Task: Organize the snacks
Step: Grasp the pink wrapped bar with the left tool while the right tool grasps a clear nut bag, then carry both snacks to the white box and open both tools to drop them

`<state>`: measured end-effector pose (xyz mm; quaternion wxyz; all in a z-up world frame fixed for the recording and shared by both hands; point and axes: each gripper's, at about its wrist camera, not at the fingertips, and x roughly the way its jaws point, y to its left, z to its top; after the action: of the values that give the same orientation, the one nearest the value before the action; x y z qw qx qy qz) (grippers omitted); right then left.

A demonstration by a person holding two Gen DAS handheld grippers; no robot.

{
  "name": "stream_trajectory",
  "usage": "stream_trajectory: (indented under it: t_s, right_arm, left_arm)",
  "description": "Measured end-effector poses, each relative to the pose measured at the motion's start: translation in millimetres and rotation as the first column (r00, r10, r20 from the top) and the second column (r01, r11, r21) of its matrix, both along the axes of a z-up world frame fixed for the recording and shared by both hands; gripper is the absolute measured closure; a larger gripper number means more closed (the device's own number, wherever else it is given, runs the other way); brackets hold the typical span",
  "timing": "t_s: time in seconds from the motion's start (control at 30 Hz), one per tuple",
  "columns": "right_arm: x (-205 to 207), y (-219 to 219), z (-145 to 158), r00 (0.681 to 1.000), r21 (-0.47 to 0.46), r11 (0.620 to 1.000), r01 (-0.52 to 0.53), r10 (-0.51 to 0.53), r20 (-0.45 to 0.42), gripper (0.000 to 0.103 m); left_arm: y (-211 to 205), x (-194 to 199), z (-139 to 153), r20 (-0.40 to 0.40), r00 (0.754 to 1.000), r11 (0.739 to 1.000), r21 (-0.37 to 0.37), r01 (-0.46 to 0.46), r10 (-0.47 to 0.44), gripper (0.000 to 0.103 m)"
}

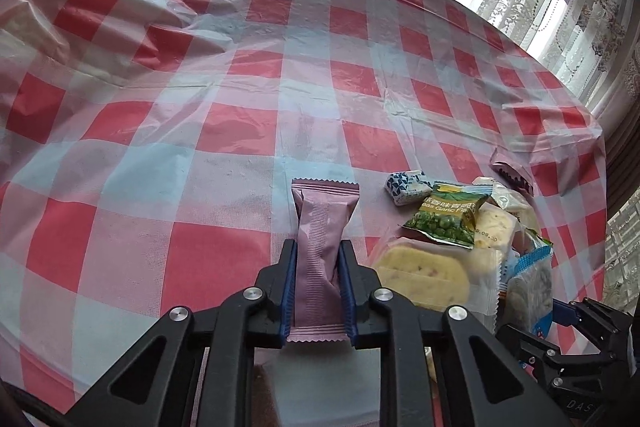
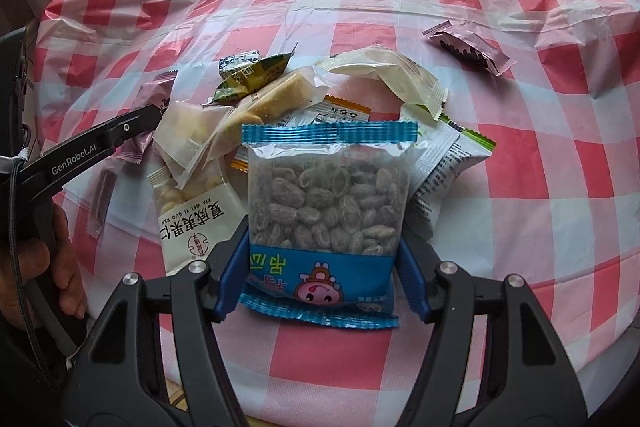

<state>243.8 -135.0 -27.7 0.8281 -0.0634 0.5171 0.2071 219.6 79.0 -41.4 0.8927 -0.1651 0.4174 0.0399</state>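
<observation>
From the left wrist, the left tongs (image 1: 319, 259) are nearly closed, their blue pads pressing both sides of a slim pink wrapper (image 1: 320, 251) that lies lengthwise between them on the table (image 1: 160, 147), which is covered in a red-and-white checked plastic cloth. To the right sits a pile of snacks: a green pea packet (image 1: 446, 217) lies on a clear pack of yellow cake slices (image 1: 424, 275), with a small blue-and-white sweet (image 1: 406, 187) just beyond them. A dark pink packet (image 1: 510, 175) lies apart, near the table's far right edge.

From the right wrist, the right tongs (image 2: 320, 267) are about half open and closed against the two sides of a blue-topped clear bag of grey sweets (image 2: 326, 211), which rests on the table at the near side of the pile. Behind it lie a white nut bag (image 2: 192, 223), a cream wrapper (image 2: 384, 71) and a white-and-green packet (image 2: 444, 167). At the left edge a person's hand (image 2: 44, 267) holds the other tool's handle.
</observation>
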Motion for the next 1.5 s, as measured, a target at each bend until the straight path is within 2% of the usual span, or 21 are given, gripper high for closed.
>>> stream_trajectory:
  t_s: [0.3,0.63,0.97,1.1,1.5]
  right_arm:
    - [-7,-10,7,1.0,0.033,0.999,0.016,-0.017,0.016,0.038]
    - [-19,-32,19,0.998,0.075,0.996,0.045,-0.048,0.04,0.038]
    - [-27,-58,29,0.995,0.12,0.99,0.079,-0.085,0.048,0.038]
    - [-30,-74,32,0.993,0.138,0.985,0.1,-0.108,0.046,0.038]
    - [-42,-127,39,0.982,0.177,0.968,0.176,-0.186,0.041,0.038]
  left_arm:
    - [-1,-18,16,0.054,0.997,0.998,0.025,-0.059,0.058,0.083]
    - [-22,-35,33,0.073,0.996,0.997,0.048,-0.058,0.055,0.083]
    - [-69,-47,45,0.062,0.998,0.997,0.074,0.028,-0.032,0.083]
    - [-88,-47,50,0.056,0.996,0.996,0.062,0.064,-0.068,0.083]
    - [-154,-48,63,0.036,0.977,0.973,0.101,0.206,-0.211,0.083]
